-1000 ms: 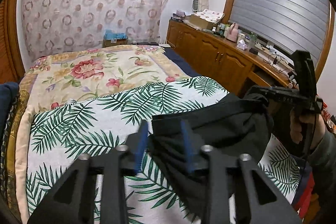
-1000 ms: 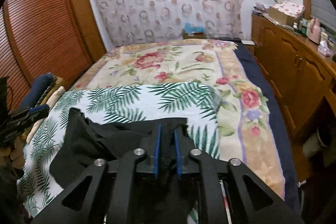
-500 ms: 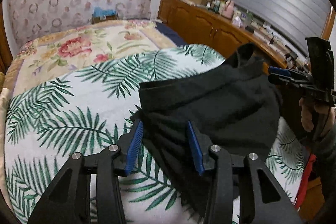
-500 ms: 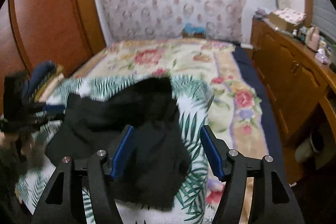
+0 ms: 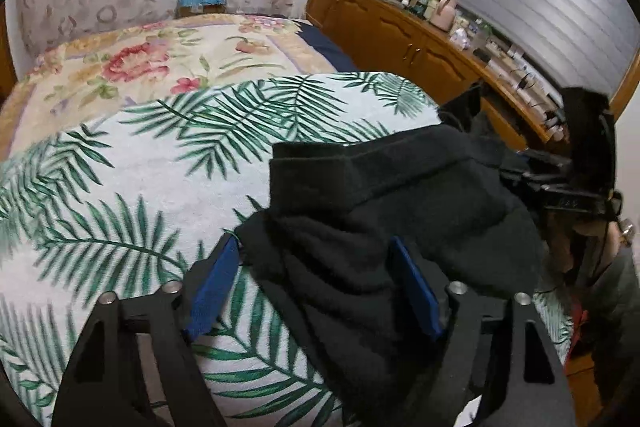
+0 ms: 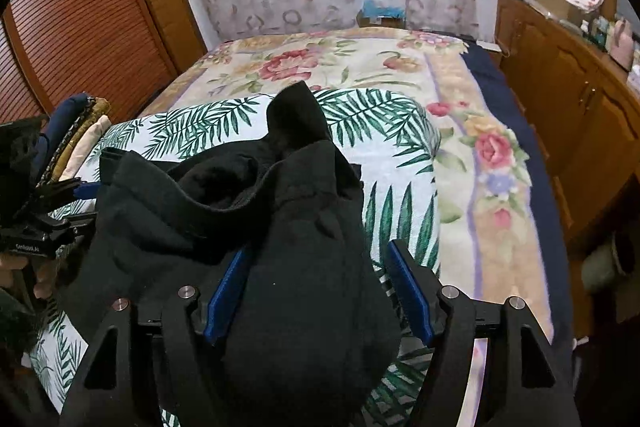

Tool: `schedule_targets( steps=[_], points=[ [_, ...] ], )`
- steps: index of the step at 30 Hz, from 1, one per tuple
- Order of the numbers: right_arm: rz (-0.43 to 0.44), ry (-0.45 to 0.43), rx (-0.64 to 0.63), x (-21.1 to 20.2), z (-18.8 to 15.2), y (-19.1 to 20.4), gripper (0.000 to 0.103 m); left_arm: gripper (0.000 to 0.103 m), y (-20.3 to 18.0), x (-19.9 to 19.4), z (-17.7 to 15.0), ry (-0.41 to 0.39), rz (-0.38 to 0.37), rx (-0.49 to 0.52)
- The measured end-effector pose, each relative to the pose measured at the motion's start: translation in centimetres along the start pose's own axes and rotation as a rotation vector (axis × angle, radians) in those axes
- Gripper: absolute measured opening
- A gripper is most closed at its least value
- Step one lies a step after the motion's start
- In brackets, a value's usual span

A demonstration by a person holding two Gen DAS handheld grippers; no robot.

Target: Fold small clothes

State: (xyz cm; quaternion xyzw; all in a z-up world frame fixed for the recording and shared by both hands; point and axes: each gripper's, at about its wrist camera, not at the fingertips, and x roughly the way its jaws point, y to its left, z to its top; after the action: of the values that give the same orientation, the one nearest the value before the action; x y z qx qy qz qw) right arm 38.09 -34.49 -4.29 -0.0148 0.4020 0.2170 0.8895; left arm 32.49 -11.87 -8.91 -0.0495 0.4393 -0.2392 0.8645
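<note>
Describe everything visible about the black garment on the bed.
The black garment looks like soft, fleecy knit. It lies crumpled on the palm-leaf cloth, with a flat folded band along one edge and a peak sticking up. It lies between the opening jaws of the left gripper and right gripper; neither clamps it.

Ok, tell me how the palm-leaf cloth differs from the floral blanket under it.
The palm-leaf cloth is white with green fronds; the floral blanket is cream with pink roses and a tan border. The palm-leaf cloth is nearer and lies on top of the floral blanket, which stretches on to the far wall. Only the palm-leaf cloth carries the black garment. Both lie spread flat on the bed.
</note>
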Motion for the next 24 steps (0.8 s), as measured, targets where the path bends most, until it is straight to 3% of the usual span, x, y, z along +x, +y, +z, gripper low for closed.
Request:
schedule_targets(
  steps=[4, 8, 9, 12, 18, 24],
  points=[
    [0.045, 0.016, 0.035, 0.3, 0.0, -0.6, 0.07, 0.054, 0.1, 0.0, 0.1, -0.01, -0.03, -0.017],
    [0.091, 0.021, 0.034, 0.2, -0.1, -0.4, 0.043, 0.022, -0.2, -0.2, 0.2, -0.024, -0.045, -0.016],
    [0.106, 0.024, 0.028, 0.1, -0.1, -0.3, 0.033, 0.019, -0.3, -0.5, 0.3, -0.034, -0.043, -0.013],
    [0.119, 0.014, 0.009, -0.3, -0.2, 0.0, 0.022, 0.015, -0.8, -1.7, 0.3, -0.066, -0.054, 0.001],
    [0.084, -0.084, -0.029, -2.5, -0.4, 1.3, 0.019, 0.013, -1.2, -6.3, 0.1, -0.165, -0.106, -0.006],
    [0.107, -0.184, -0.105, -5.0, 0.9, 5.5, 0.018, 0.013, 0.0, -11.9, -1.1, -0.271, -0.078, -0.015]
  ],
)
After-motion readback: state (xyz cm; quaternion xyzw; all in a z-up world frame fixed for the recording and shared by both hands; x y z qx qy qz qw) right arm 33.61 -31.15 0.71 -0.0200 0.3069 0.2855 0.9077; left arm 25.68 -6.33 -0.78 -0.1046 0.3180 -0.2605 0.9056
